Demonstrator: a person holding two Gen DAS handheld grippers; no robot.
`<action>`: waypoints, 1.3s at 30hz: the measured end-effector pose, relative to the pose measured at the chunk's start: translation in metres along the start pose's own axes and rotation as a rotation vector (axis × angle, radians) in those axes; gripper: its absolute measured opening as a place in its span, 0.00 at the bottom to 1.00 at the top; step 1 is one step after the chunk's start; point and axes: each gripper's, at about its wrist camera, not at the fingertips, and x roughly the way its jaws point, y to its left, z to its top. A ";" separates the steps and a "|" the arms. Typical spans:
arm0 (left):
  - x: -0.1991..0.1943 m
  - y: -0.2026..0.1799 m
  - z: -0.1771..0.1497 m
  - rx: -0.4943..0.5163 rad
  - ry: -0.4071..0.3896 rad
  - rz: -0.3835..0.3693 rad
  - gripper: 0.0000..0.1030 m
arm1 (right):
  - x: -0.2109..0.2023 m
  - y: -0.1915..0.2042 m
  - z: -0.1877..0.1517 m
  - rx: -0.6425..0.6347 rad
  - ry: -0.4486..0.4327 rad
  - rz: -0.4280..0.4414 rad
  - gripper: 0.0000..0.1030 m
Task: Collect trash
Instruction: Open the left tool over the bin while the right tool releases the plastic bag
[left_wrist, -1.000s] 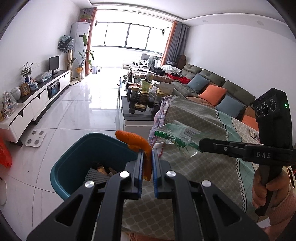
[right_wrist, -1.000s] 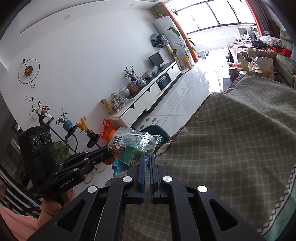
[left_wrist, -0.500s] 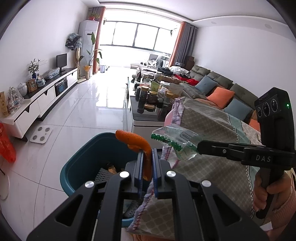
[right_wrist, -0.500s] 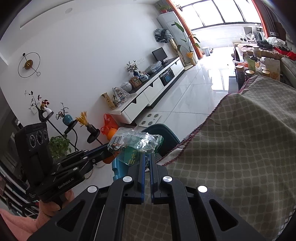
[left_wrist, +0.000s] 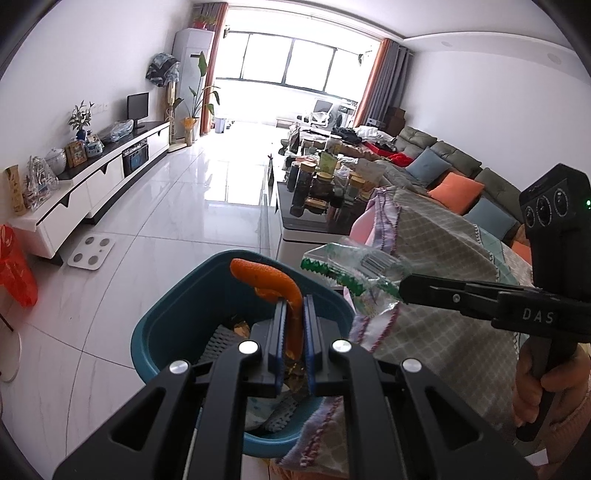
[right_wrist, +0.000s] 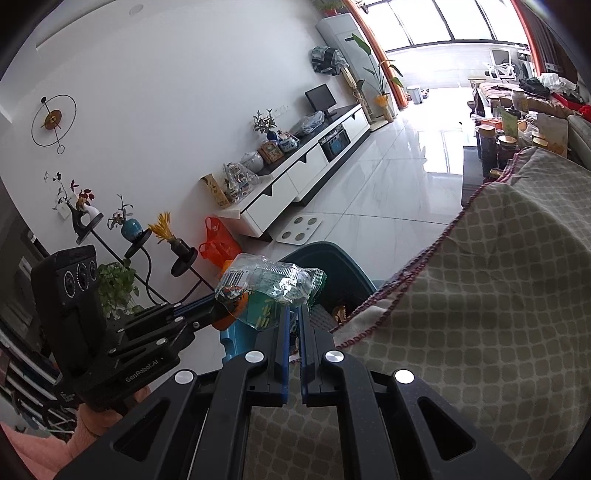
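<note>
My left claw (left_wrist: 294, 314) is clamped on an orange peel (left_wrist: 275, 286); the peel's long axis runs up out of the jaws and curls forward and to the left. The teal bin (left_wrist: 173, 314) sits on the floor directly beneath and ahead of this claw, so the peel hangs over the bin's open mouth (a straight release should, in my judgement, land it inside).

My right claw (right_wrist: 293, 314) is closed on a crinkled clear-and-green plastic wrapper (right_wrist: 269, 286), held by one edge, with its length lying crosswise to the fingers. In the right wrist view the bin (right_wrist: 325, 254) lies just beyond and below the wrapper, beside the hanging edge of the patterned cloth (right_wrist: 498, 295) covering the counter. The left claw is the nearer to the bin's centre; the right one stands over the cloth edge and I judge it needs to travel leftward first.

Legible writing: "DAS" on the right unit, "GenRobot.AI" on the left unit; a barcode on the wrapper, digits unreadable.
</note>
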 end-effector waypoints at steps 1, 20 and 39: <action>0.001 0.001 -0.001 -0.002 0.002 0.002 0.10 | 0.001 0.000 0.001 -0.002 0.002 -0.001 0.05; 0.032 0.011 -0.007 -0.046 0.069 0.032 0.10 | 0.033 -0.002 0.005 0.000 0.078 -0.043 0.05; 0.033 0.028 -0.018 -0.113 0.055 0.051 0.66 | 0.024 -0.007 0.002 0.027 0.079 -0.050 0.37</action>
